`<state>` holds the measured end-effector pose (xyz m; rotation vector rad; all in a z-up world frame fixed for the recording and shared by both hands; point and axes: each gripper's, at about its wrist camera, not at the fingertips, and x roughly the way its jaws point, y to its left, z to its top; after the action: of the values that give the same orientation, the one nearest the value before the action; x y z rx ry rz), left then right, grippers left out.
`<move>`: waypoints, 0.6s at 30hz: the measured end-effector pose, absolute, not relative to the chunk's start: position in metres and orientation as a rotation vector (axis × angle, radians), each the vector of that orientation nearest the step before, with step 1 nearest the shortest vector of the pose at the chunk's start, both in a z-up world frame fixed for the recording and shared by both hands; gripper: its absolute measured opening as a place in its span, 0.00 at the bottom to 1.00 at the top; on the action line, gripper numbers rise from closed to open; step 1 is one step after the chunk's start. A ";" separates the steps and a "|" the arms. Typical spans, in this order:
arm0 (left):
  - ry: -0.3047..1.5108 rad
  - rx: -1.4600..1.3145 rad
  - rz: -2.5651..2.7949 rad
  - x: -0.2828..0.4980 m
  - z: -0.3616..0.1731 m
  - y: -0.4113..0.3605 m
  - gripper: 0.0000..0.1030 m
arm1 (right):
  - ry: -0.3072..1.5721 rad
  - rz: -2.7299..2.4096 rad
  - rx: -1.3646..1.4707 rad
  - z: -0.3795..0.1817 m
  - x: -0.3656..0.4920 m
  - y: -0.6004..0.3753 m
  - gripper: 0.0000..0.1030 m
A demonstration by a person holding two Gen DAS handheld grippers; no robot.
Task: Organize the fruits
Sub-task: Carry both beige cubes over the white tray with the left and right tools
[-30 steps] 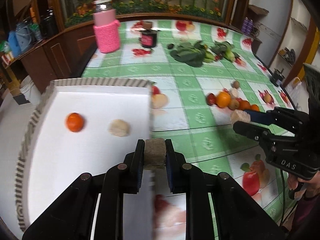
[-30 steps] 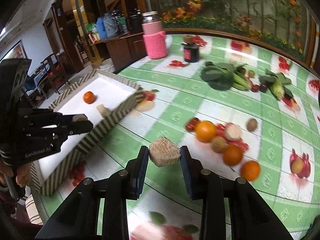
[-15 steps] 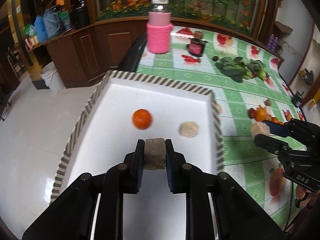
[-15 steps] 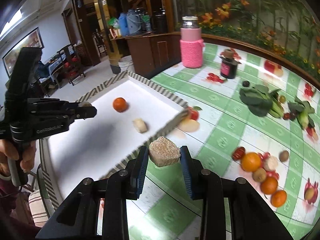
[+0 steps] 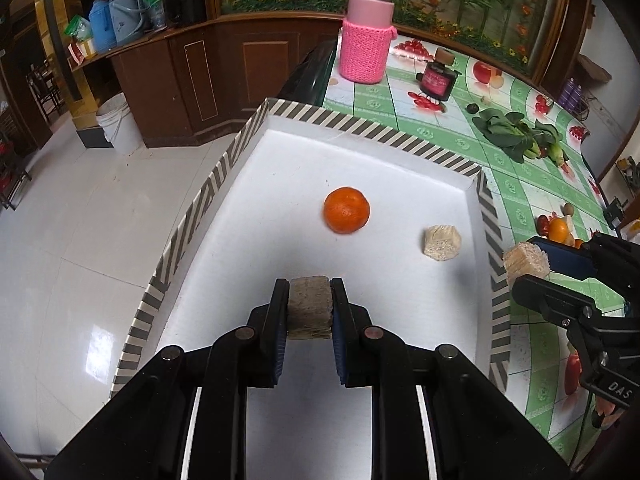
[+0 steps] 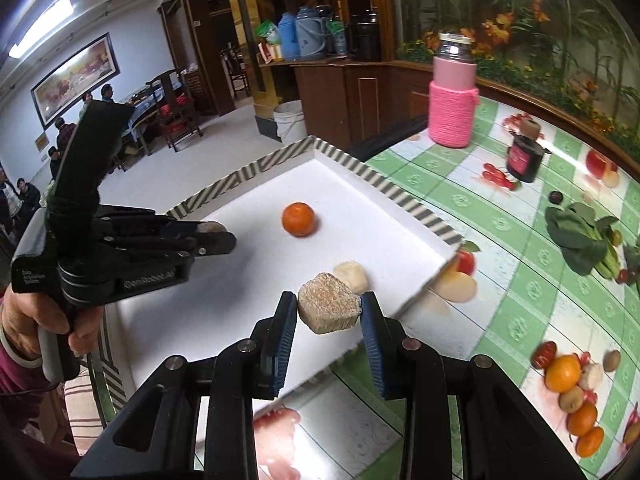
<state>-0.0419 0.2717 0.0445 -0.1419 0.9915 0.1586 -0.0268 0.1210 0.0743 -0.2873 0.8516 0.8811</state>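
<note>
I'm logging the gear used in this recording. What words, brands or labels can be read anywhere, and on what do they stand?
"DAS": on the body of the right gripper, in the left wrist view.
"GenRobot.AI": on the body of the left gripper, soft but legible.
Small white print on the left gripper's rear block: too small to read.
Dark jar label: blurred, unreadable.

Left wrist view: the right gripper (image 5: 516, 268) carries white letters "DAS" low on its black body — cut off by the frame edge. Right wrist view: the left gripper (image 6: 218, 236) bears "GenRobot.AI" along its side; small white print near its handle is illegible.
</note>
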 end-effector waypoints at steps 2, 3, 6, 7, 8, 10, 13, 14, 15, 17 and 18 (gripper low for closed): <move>0.994 -0.144 0.153 -0.041 0.043 0.271 0.16 | 0.854 0.889 -0.292 0.072 -0.026 0.126 0.32; 0.995 -0.148 0.149 -0.040 0.042 0.271 0.16 | 0.855 0.892 -0.294 0.072 -0.027 0.128 0.32; 0.997 -0.145 0.142 -0.038 0.040 0.270 0.16 | 0.858 0.899 -0.298 0.071 -0.027 0.131 0.32; 1.000 -0.146 0.140 -0.037 0.039 0.270 0.16 | 0.862 0.900 -0.298 0.070 -0.027 0.132 0.32; 1.002 -0.146 0.137 -0.036 0.038 0.270 0.16 | 0.864 0.900 -0.300 0.069 -0.027 0.133 0.32; 1.007 -0.146 0.137 -0.036 0.036 0.271 0.16 | 0.870 0.905 -0.307 0.067 -0.028 0.135 0.32; 1.017 -0.149 0.135 -0.034 0.033 0.270 0.16 | 0.880 0.920 -0.310 0.064 -0.027 0.138 0.32; 1.020 -0.148 0.135 -0.034 0.032 0.270 0.16 | 0.884 0.924 -0.312 0.063 -0.027 0.139 0.32; 1.022 -0.146 0.136 -0.033 0.032 0.269 0.16 | 0.889 0.931 -0.316 0.061 -0.028 0.141 0.32; 1.024 -0.147 0.139 -0.031 0.031 0.270 0.16 | 0.899 0.940 -0.327 0.057 -0.028 0.146 0.32; 1.025 -0.148 0.141 -0.031 0.031 0.270 0.16 | 0.903 0.943 -0.332 0.055 -0.028 0.149 0.32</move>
<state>-0.0307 0.2702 0.0305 -0.1482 1.0248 0.1412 -0.0284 0.1493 0.0549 -0.3325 0.9027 0.9433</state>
